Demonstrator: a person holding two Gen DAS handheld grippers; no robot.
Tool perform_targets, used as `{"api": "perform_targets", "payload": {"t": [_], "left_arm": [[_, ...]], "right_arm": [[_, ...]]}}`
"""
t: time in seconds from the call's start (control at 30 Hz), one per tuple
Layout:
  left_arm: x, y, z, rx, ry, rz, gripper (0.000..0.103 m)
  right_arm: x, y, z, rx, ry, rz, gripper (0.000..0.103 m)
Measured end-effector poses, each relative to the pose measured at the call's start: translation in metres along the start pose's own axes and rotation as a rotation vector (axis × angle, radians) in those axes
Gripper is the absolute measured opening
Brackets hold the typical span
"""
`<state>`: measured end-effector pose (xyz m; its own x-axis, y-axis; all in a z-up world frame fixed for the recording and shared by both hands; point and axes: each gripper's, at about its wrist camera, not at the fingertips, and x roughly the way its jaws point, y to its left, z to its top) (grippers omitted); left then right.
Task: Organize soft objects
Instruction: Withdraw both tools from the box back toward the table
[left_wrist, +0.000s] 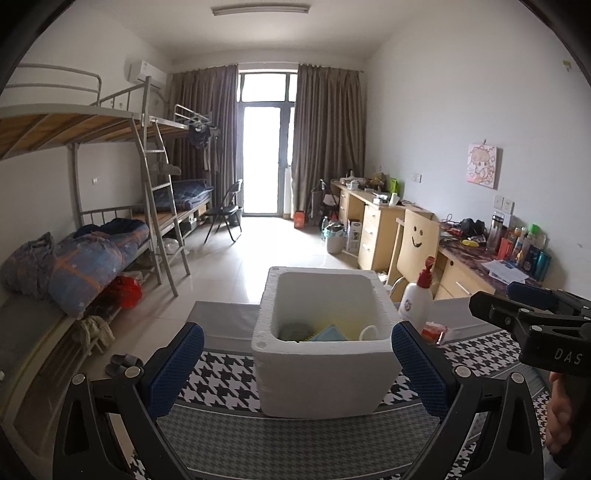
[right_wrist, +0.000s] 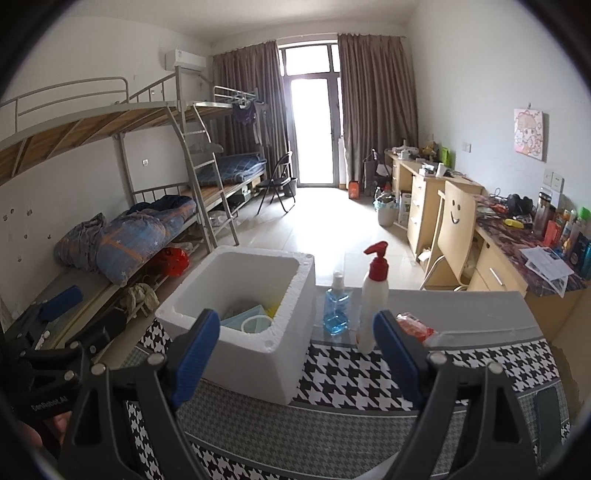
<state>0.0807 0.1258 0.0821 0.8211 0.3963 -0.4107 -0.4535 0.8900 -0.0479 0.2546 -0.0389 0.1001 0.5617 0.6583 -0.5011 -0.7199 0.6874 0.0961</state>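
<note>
Two tongs, left (left_wrist: 297, 363) and right (right_wrist: 295, 354), released and bare over the tabletop (right_wrist: 369, 373); foam box (left_wrist: 321, 376) dead ahead of left, cloths (right_wrist: 245, 319) already inside; red soft pack (right_wrist: 413, 326) just right of white bottle (right_wrist: 373, 299), nearer right tongs, long axis left-right; "DAS" legible on right tongs' body.

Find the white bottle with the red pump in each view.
Left wrist: the bottle stands right of centre, just right of the foam box, its base hidden behind the right finger.
Right wrist: the bottle stands near centre, between the blue bottle and the red packet.
Shared landmark: the foam box, left of the bottle in both.
</note>
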Motion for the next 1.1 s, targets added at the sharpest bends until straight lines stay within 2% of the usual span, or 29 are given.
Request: {"api": "perform_targets", "payload": {"t": [1.1], "left_arm": [[-0.032,-0.052,-0.025,0.077,-0.065,-0.105,0.102]], "right_arm": [[-0.052,-0.023,-0.041,0.033,-0.083,-0.064,0.089]]}}
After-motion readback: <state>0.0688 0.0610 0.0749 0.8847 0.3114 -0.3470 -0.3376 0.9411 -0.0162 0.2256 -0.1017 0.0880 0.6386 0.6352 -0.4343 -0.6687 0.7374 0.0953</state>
